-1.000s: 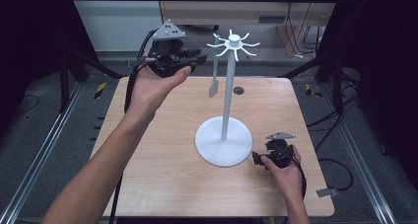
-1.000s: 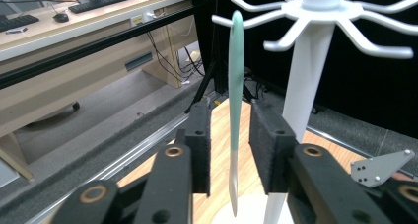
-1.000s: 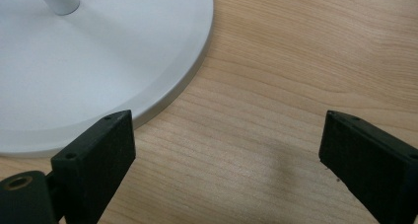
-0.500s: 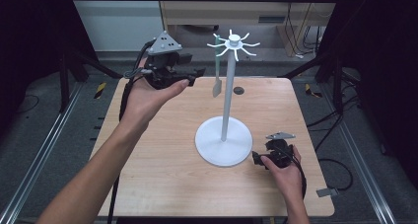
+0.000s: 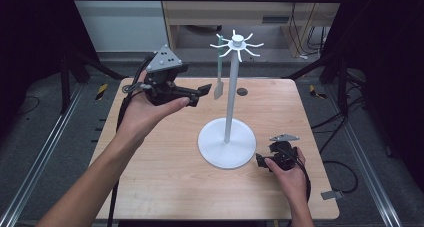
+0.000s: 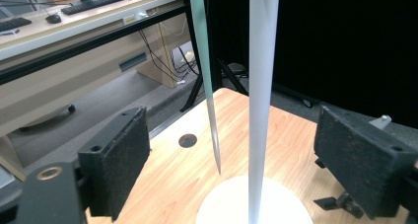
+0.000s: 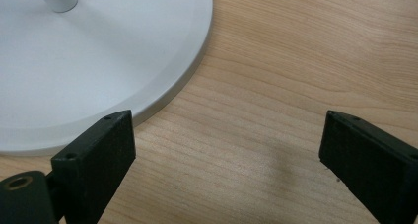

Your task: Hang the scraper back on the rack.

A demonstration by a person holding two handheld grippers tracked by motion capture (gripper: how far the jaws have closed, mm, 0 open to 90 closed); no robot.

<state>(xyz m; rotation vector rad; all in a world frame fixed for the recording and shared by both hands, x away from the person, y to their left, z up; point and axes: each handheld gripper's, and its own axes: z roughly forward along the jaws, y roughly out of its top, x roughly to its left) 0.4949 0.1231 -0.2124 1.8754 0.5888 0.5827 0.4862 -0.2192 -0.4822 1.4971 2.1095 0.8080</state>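
A white stand has a round base (image 5: 226, 149), a thin pole (image 5: 230, 102) and a ring of hooks (image 5: 237, 42) at its top. From one hook a pale green utensil (image 5: 219, 77) hangs down with its flat end lowest. My left gripper (image 5: 200, 92) is held in the air just left of that utensil and points at it. In the left gripper view the gripper (image 6: 241, 172) is open, and the utensil (image 6: 209, 86) and the pole (image 6: 259, 95) stand beyond the gap. My right gripper (image 5: 262, 160) rests open on the table by the base (image 7: 98, 61).
The wooden table (image 5: 165, 187) has a small dark hole (image 5: 242, 91) behind the stand. Metal rails run along both sides of the table. A desk with keyboards (image 6: 93, 2) stands beyond the far edge.
My left gripper has come down and a little right, closer to the hanging utensil. The right gripper has stayed by the base.
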